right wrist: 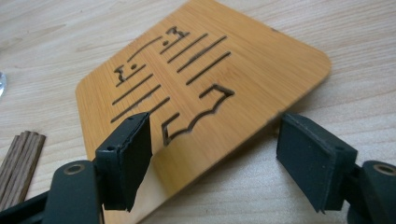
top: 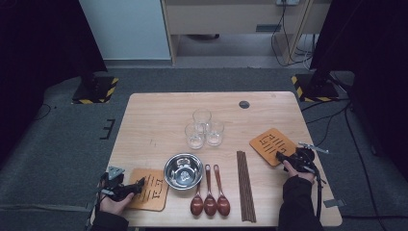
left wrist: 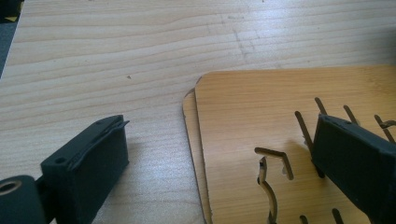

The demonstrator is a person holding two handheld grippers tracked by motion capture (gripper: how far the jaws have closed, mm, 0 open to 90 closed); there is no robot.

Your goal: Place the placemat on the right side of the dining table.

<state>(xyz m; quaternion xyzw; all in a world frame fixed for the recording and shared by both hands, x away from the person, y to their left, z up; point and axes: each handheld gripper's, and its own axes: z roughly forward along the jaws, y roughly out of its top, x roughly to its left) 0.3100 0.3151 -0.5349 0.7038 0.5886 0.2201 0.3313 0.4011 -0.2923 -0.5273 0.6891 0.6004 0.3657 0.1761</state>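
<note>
Resting flat at the table's (top: pixel 159 115) right edge, a slotted bamboo coaster (top: pixel 272 145) lies just right of a bundle of dark chopsticks (top: pixel 245 185). The right gripper (top: pixel 284 159) sits at its near corner, jaws spread wide; in the right gripper view the coaster (right wrist: pixel 201 88) reaches between the pads (right wrist: pixel 133 154), apparently untouched by either, though blur there limits certainty. The left gripper (top: pixel 139 185) is likewise released, one jaw over bare table, the other over a coaster stack (left wrist: pixel 280 140) of two at the near left. Between them stand a steel bowl (top: pixel 183 171), three wooden spoons (top: pixel 210 192) and three glasses (top: pixel 204 129).
</note>
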